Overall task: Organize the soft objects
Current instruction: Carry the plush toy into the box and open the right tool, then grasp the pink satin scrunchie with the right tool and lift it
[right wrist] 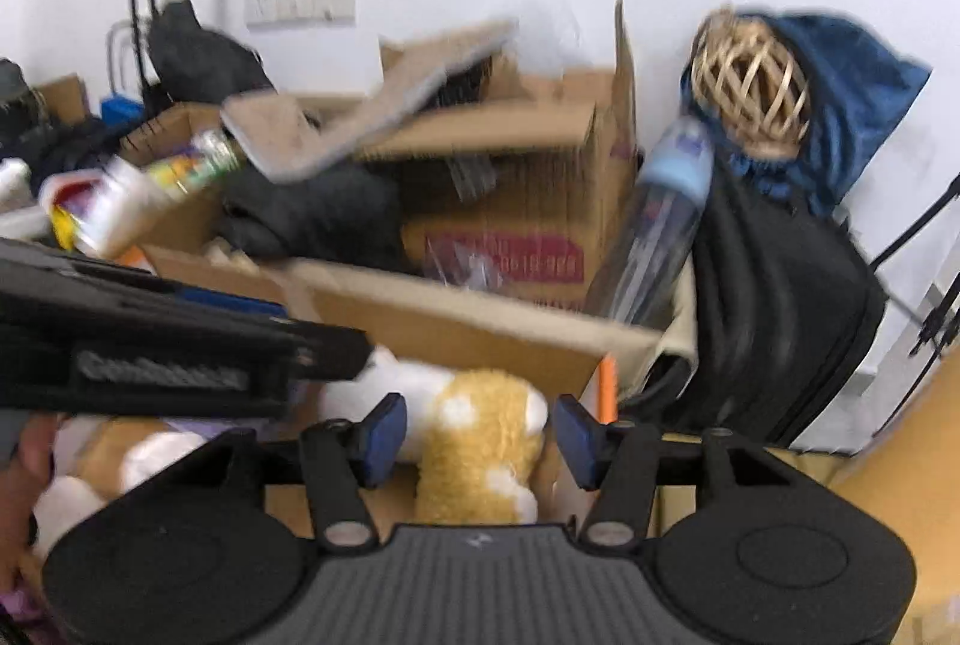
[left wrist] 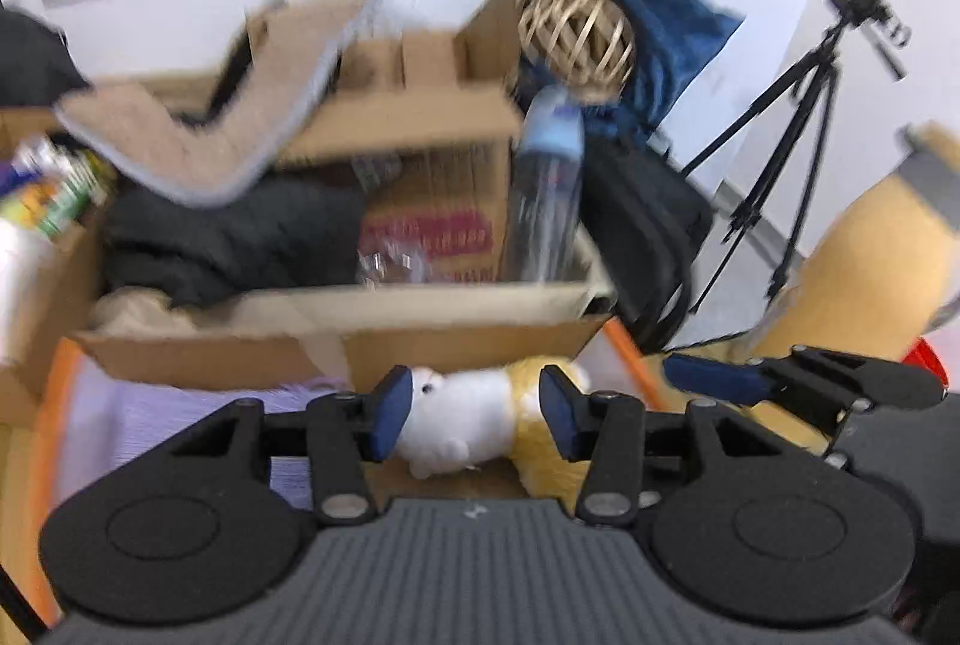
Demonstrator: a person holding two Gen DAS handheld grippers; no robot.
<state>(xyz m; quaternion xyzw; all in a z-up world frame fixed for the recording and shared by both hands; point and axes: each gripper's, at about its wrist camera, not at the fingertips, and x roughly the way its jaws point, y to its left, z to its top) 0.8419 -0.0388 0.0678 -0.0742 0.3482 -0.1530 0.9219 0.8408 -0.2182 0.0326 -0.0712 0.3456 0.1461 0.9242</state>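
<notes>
left gripper (left wrist: 475,417): we see jaws apart, plush toy (left wrist: 456,420) between, pads clear
right gripper (right wrist: 480,441): parted, plush body between
ahead: cardboard flap (left wrist: 336,345) edge close
left view only: tripod (left wrist: 798,153)

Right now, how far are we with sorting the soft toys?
Done: nothing I can confirm; the blur hides any sorted pile. In hand: nothing. The left tongs and right tongs both stand open around the white and yellow plush toy, pads clear of it. Left: gripping that toy and dealing with the other plush beside it, in front of the cardboard box.
</notes>
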